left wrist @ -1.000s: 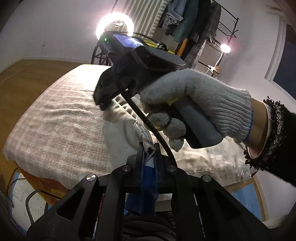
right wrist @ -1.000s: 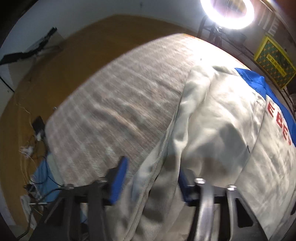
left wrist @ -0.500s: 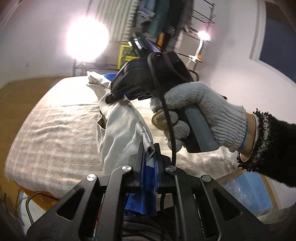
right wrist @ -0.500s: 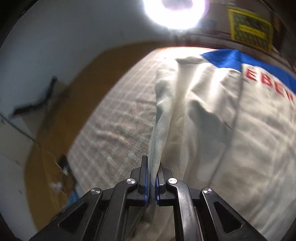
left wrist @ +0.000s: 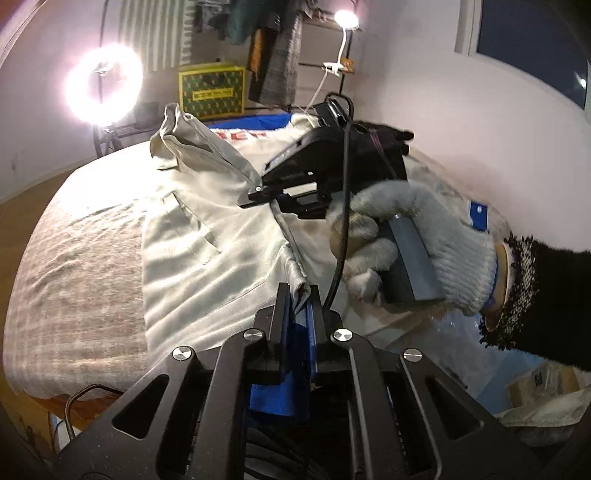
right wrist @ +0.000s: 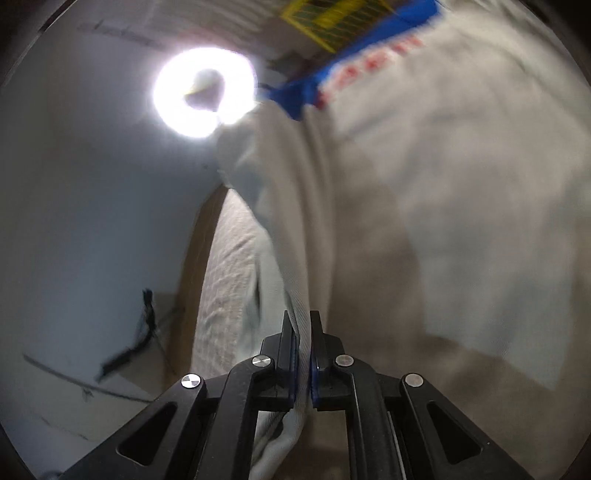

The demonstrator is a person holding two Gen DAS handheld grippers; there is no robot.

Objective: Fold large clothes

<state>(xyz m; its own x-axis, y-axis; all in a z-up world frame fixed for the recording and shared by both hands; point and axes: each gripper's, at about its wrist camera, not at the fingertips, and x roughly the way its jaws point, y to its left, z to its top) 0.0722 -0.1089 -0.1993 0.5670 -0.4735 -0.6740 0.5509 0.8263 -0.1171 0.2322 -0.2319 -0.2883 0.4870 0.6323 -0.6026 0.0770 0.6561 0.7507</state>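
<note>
The jacket [left wrist: 207, 236] lies on the bed [left wrist: 74, 266], and its near side panel is now lifted and swung over toward the middle, where a second ago it lay flat at the bed's edge. This reads as the first lengthwise fold under way, with the flap not yet laid down. The right gripper [left wrist: 258, 194] has changed most: its jaws stood apart around the hem a second ago and are now together, clamped on a ridge of the pale cloth, which the right wrist view shows running up from between the pads. The left gripper [left wrist: 297, 295] is as it was, jaws together on a corner of the same cloth with blue fabric bunched just below. The gloved hand [left wrist: 406, 236] carrying the right gripper now sits further over the jacket.

Counted: one bed, one jacket, two grippers, one gloved hand in view, one ring light [left wrist: 103, 86], one small lamp [left wrist: 347, 16] and one yellow-green box [left wrist: 212, 90].
</note>
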